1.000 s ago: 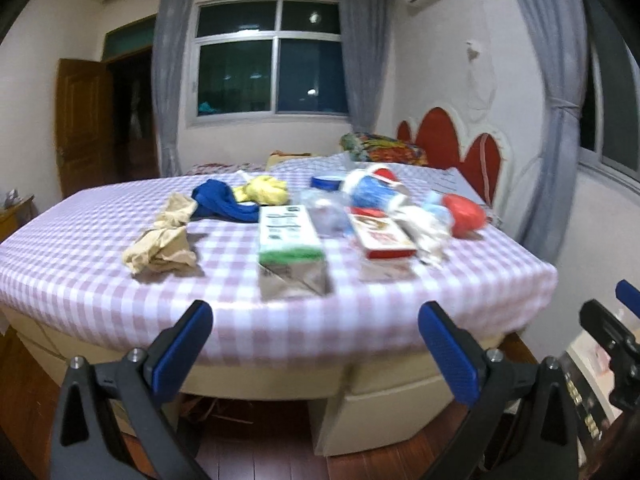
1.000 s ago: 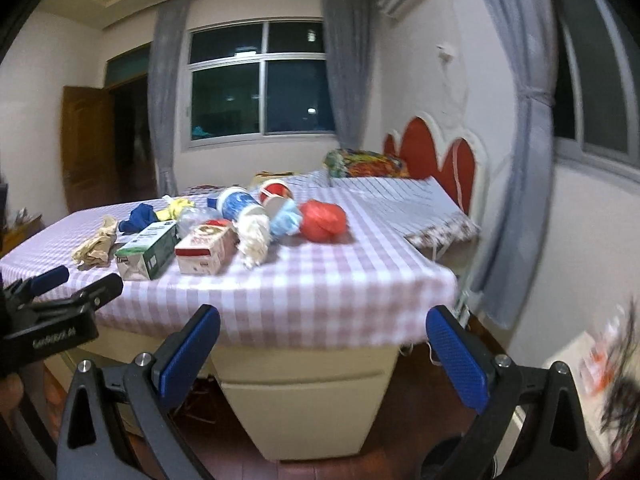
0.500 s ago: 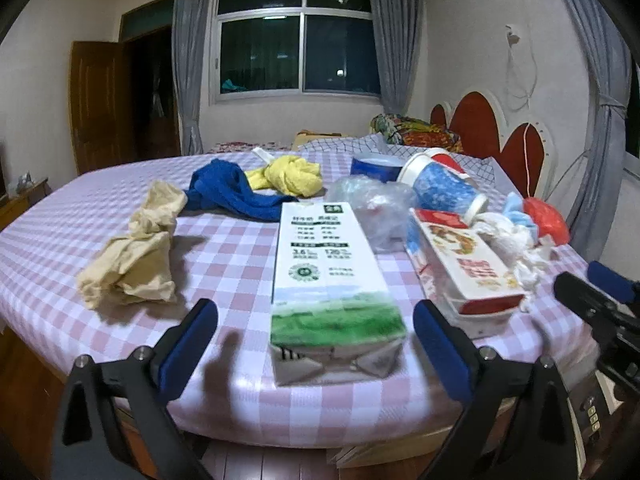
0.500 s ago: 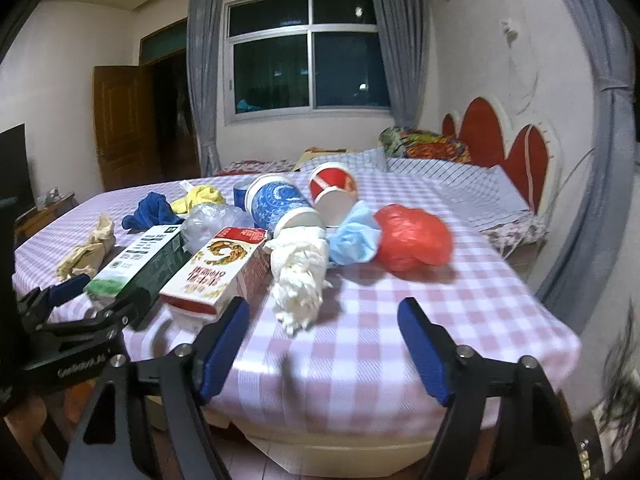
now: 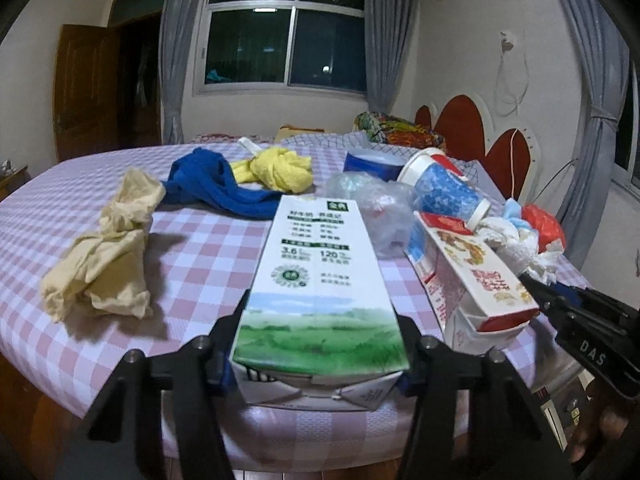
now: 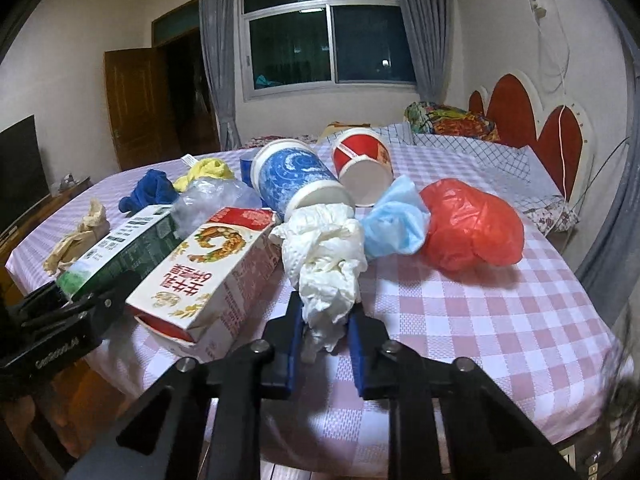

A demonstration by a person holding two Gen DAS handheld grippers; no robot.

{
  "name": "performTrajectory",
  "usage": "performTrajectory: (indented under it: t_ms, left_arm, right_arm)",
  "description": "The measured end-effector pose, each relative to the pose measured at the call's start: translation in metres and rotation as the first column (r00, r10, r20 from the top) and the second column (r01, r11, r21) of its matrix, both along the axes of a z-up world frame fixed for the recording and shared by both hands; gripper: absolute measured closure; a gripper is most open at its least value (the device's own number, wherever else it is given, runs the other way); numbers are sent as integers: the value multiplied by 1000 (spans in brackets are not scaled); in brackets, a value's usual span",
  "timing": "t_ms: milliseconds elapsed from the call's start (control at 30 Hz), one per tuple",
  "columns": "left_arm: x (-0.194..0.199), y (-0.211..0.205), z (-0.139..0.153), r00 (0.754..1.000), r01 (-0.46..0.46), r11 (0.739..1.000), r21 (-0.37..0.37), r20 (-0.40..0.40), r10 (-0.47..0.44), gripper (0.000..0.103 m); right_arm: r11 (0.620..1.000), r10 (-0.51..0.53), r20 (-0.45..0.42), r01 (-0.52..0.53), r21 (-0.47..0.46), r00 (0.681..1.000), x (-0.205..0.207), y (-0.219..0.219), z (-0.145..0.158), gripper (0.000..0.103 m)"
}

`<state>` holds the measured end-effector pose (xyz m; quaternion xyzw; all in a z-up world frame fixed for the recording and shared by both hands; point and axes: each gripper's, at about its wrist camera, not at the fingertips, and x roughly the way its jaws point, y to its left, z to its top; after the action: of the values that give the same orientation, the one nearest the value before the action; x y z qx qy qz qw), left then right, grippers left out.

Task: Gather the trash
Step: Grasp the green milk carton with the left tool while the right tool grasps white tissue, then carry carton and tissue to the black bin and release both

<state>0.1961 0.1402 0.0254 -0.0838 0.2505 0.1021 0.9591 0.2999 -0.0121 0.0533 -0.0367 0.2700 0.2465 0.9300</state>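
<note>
My left gripper (image 5: 316, 356) is shut on the near end of a green and white milk carton (image 5: 316, 272) lying on the checked table (image 5: 208, 248). My right gripper (image 6: 324, 336) is shut on the near end of a crumpled white paper wad (image 6: 324, 252). A red and white carton (image 6: 204, 272) lies between the two. The left gripper's body (image 6: 52, 332) shows at the left of the right wrist view. The right gripper's body (image 5: 588, 328) shows at the right of the left wrist view.
Behind lie a blue paper cup (image 6: 296, 180), a red cup (image 6: 362, 164), a blue mask (image 6: 396, 220), a red plastic bag (image 6: 472, 228), a clear plastic bag (image 5: 376, 208), and beige (image 5: 108, 248), blue (image 5: 216, 188) and yellow (image 5: 280, 170) cloths. A bed stands beyond.
Both grippers moved forward to the table's near edge and closed: the left onto the milk carton, the right onto the white paper wad. Both were open before.
</note>
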Motion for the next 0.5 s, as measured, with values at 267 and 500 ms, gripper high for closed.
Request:
performTrajectory:
  t_ms: [267,500]
  left_arm:
    - [-21,-6,18,996,7,1000,23,88,-9,46]
    - [-48,-44,28,986,84,993,79,135,-94,46]
  right_arm:
    - [1000,0,64,-1,26,998,-29,-20,21,84]
    - [997,-62,126,57,47,990,-72,-64,39,84]
